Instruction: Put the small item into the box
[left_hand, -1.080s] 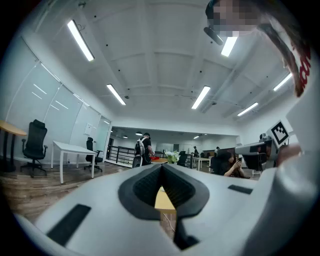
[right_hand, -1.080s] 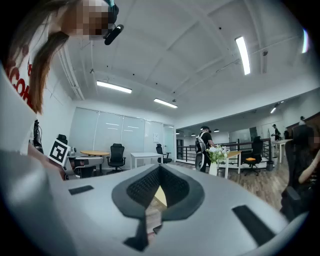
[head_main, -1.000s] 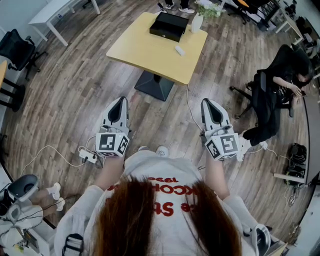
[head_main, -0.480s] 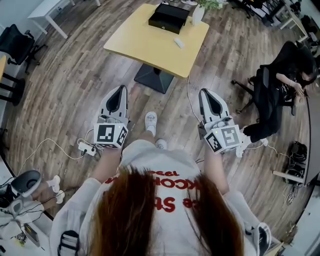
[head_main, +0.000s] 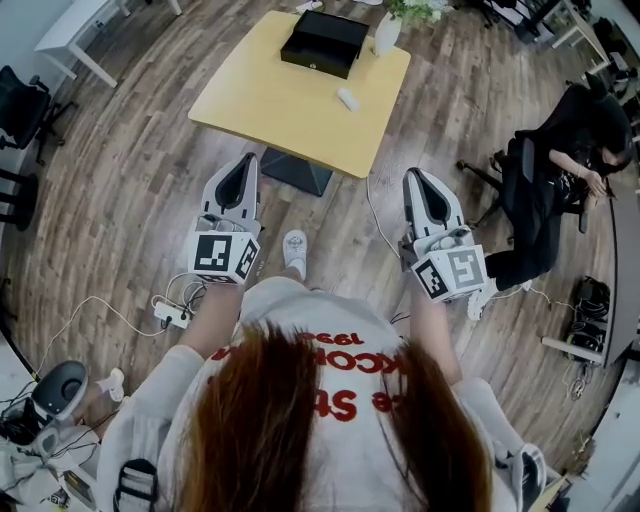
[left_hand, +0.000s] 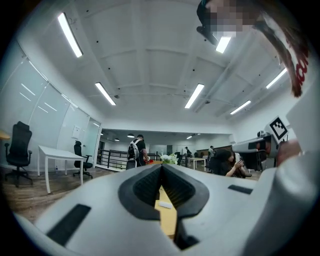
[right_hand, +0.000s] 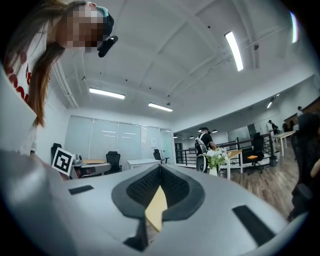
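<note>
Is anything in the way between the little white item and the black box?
Nothing visible: only bare yellow table lies between the small white item and the black box; the vase stands off beside the box.

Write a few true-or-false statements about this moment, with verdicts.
1. The small white item lies on the yellow table, outside the black box. True.
2. The right gripper holds the small white item. False: its jaws are together with nothing between them.
3. The black box stands on the floor. False: it is on the table's far end.
4. A white vase stands beside the black box. True.
</note>
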